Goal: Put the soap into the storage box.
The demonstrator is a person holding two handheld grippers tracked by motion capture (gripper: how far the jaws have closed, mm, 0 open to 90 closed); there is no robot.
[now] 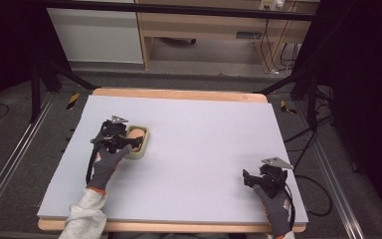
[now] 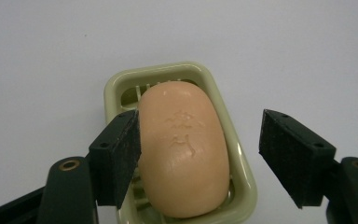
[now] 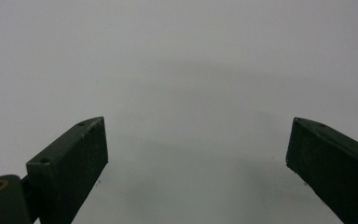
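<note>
Left tool (image 2: 200,154), jaws wide, straddles the soap (image 2: 182,149), which hides the dish (image 2: 116,88) floor.

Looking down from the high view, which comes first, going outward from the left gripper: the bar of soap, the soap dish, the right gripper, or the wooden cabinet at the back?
1. Bar of soap: between the open jaws of the left gripper, left side of the table.
2. Soap dish: directly under the soap, almost as near.
3. Right gripper: near right corner, resting on the table.
4. Wooden cabinet: beyond the table's far edge.
</note>
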